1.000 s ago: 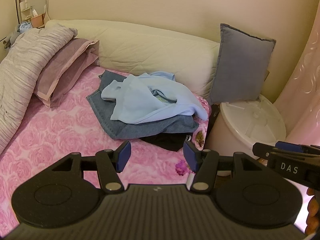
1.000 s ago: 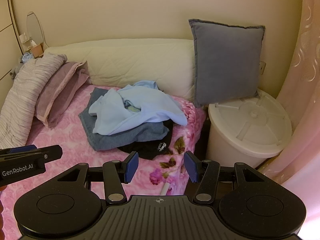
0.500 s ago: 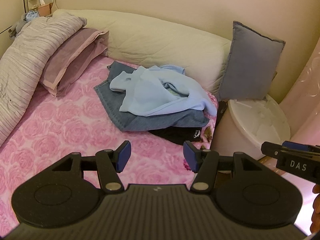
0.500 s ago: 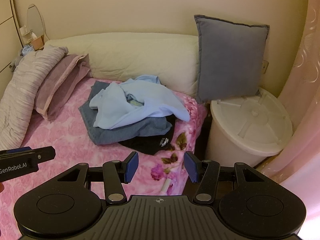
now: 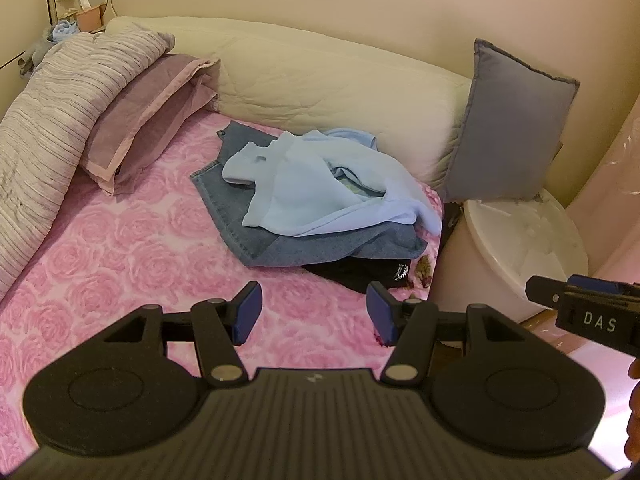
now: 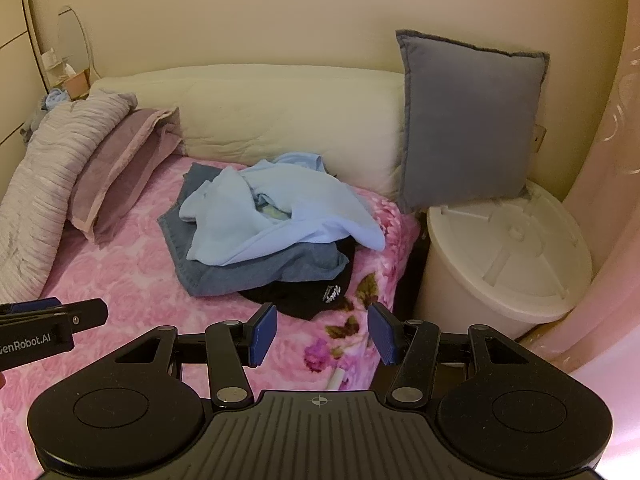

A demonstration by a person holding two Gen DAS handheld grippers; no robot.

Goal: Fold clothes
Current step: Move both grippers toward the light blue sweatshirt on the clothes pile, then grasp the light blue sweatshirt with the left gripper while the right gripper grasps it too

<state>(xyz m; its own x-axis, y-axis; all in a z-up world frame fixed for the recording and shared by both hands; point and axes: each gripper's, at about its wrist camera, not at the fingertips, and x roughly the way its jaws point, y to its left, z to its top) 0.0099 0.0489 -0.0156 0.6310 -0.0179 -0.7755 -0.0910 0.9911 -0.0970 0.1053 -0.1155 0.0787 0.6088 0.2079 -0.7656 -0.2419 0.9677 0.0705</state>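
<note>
A rumpled light-blue top [image 5: 316, 184] lies heaped on blue jeans [image 5: 260, 236] and a black garment [image 5: 360, 274] at the bed's [image 5: 100, 248] far right edge. Both the left hand-held gripper [image 5: 314, 312] and right hand-held gripper [image 6: 322, 334] hover spread and empty; open bedspread lies near left for folding.

Three garments in one heap, two grippers, bedding and a bin around them.

The heap on the pink rose blanket [image 5: 120, 248] counts three garments: one light blue top [image 5: 320, 184] uppermost, one blue denim piece [image 5: 248, 216] under it, one black garment [image 5: 360, 276] lowest, at the heap's near edge. Behind the heap lies one long cream bolster [image 5: 320, 76]; right of the heap stand one grey cushion [image 5: 508, 128] and one white lidded bin [image 5: 520, 240]; left of it lie one mauve pillow [image 5: 148, 112] and one striped duvet [image 5: 52, 112]. Two grippers, left gripper [image 5: 314, 312] and right gripper [image 6: 322, 334], each have two blue pads, spread apart and empty.
</note>
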